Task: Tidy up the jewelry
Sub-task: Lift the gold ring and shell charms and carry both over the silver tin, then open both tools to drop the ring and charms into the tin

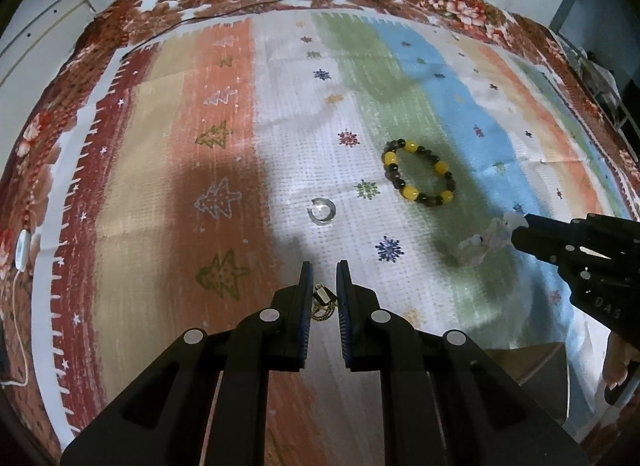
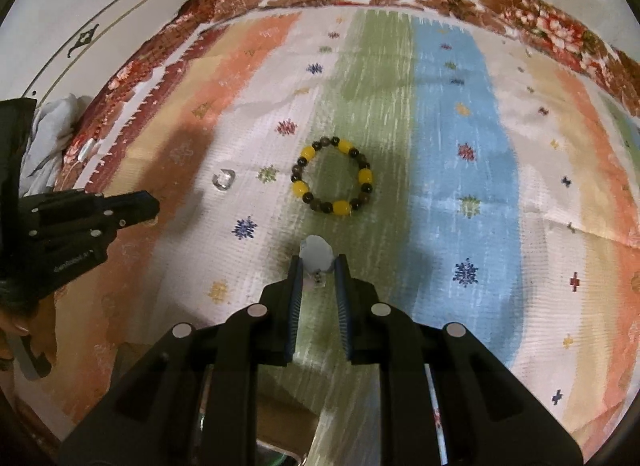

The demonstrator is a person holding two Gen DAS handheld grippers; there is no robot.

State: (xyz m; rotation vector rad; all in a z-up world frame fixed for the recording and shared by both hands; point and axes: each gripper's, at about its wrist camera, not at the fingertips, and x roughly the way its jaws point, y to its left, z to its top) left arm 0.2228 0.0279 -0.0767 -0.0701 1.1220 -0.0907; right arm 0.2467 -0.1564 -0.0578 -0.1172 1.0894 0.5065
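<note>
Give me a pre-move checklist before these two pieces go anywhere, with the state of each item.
1. left gripper closed on the gold chain piece: ok.
2. right gripper closed on the clear plastic packet: ok.
3. Both loads clear of the striped cloth: cannot tell.
4. beaded bracelet lying apart from both grippers: ok.
5. silver open ring on the cloth, untouched: ok.
6. Drop-off container in view: not ok, only a brown edge near the bottom.
</note>
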